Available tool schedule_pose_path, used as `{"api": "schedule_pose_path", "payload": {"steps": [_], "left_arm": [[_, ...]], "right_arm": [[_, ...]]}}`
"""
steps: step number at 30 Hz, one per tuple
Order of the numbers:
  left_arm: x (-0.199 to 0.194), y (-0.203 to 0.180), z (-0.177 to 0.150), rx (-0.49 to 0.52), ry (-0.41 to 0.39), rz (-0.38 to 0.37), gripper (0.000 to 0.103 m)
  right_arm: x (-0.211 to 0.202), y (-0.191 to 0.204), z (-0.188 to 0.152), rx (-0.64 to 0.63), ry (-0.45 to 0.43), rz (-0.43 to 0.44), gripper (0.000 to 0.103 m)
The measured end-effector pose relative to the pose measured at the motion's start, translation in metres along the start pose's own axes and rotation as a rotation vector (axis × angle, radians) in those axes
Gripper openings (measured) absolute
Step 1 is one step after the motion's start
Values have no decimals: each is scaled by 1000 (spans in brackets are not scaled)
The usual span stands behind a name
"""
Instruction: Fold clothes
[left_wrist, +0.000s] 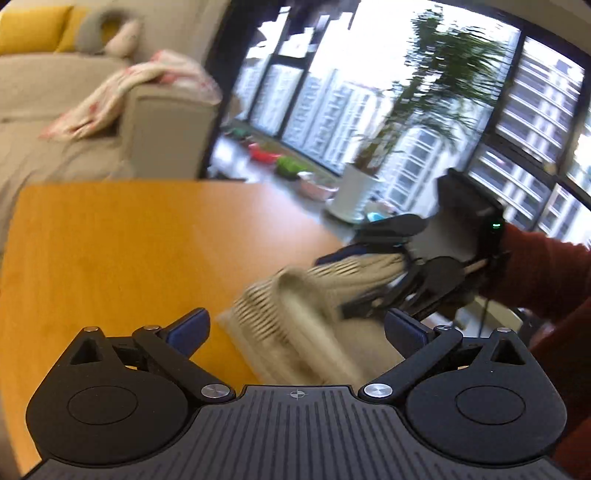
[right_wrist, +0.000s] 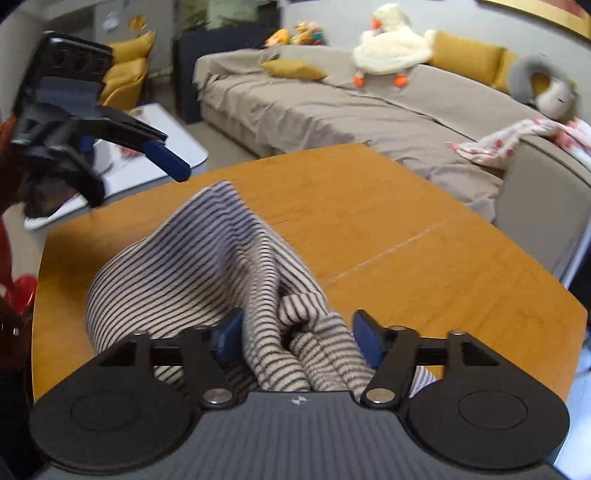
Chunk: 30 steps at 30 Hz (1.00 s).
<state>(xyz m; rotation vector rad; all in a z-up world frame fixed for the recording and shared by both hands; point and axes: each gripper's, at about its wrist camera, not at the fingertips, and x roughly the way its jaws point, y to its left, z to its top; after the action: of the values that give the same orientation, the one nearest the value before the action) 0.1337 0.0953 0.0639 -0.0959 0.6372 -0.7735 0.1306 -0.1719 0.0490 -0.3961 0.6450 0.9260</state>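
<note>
My left gripper (left_wrist: 297, 330), at the left of the scene, stands with its blue-padded fingers (left_wrist: 192, 328) wide apart and nothing between them, raised over the near-left part of the wooden table (left_wrist: 110, 258); to its right, my right gripper (right_wrist: 297, 336) has the striped garment (right_wrist: 207, 251) bunched between its pads, the fingers set fairly wide around the thick wad, and I judge it to be gripping the cloth. The garment is partly lifted: a peak rises toward the left gripper while the lower folds sag onto the tabletop, so it lies crumpled, with no flat fold showing; I judge that spreading and folding remain, though whether this is a pick-up or a mid-fold lift I cannot tell. Materials: soft ribbed knit, cream with fine dark stripes, limp and draping; smooth orange-brown table with rounded corners and a faint seam; matte black gripper links, ridged housing
</note>
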Motion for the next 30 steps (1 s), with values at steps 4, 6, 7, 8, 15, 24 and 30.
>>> {"api": "schedule_pose_path", "payload": {"steps": [4,6,7,8,15,24,30], "left_arm": [[39,-17,10,112,57,31,103],[55,-15,9,117,85,60,103],[58,-12,7,107,88,62,103],[60,-8,5,95,88,60,103],[64,19,-4,20,76,137,103],[77,43,-8,-108,106,130,103],[76,42,-8,-111,106,149,103]], "right_arm": [[-13,-10,-2,74,-66,-65,93],[-23,-17,-4,117,-116,-112,102],[-27,-21,-6,133,-139,-149,103],[-31,-25,-9,147,-161,-187,103],[12,-28,-47,160,-32,-479,103],[7,-33,-64,339,-102,-468,103],[10,-31,-45,337,-102,-419,103]]}}
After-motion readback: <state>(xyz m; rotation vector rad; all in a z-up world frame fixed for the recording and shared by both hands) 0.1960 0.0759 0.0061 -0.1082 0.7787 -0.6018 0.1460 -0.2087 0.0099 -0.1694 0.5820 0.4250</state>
